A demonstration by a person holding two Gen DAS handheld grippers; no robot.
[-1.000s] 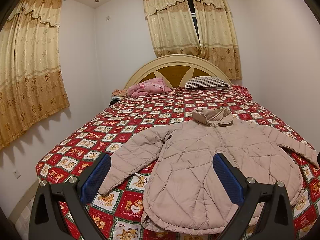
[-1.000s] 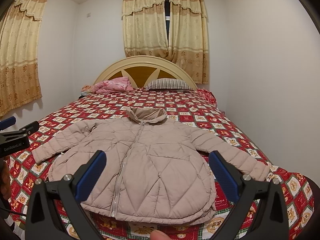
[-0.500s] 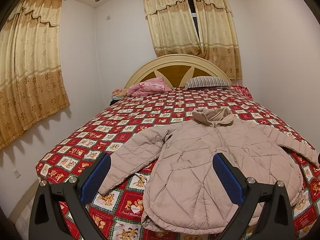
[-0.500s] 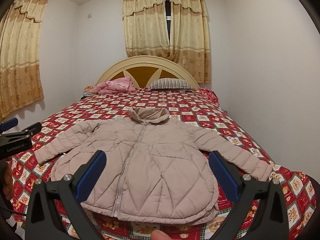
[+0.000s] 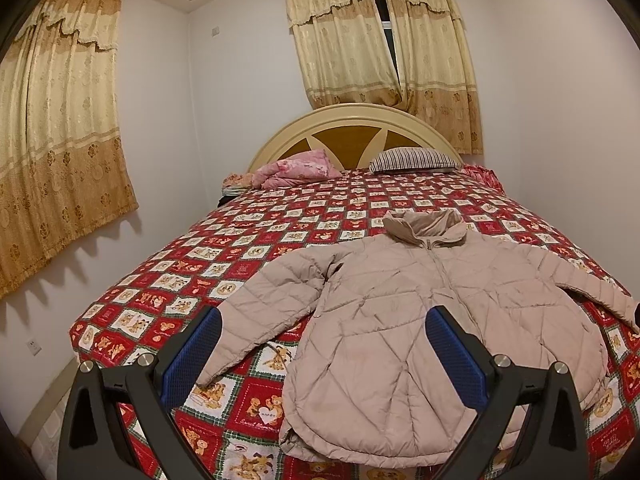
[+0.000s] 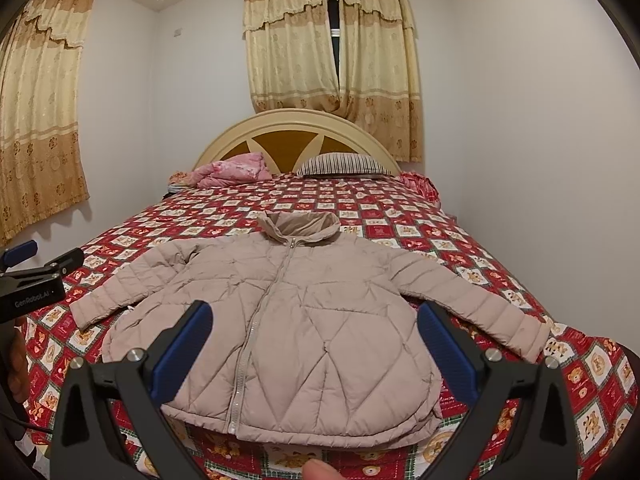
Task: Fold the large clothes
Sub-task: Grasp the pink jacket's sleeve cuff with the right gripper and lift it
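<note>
Beige jacket (image 6: 288,316) flat on bed, ahead of left gripper (image 5: 322,352), right gripper (image 6: 314,348), both spread

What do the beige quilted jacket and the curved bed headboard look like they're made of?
The beige quilted jacket looks like thin matte synthetic shell over soft padding: stitched diamond panels puff up, with a zip down the front. The curved cream headboard looks like painted wood with brown inset panels, smooth and slightly glossy; it could be laminate.

Home bedroom: bed (image 5: 320,216), arched headboard (image 5: 352,136), pillow (image 6: 344,165), curtains (image 6: 332,48).
</note>
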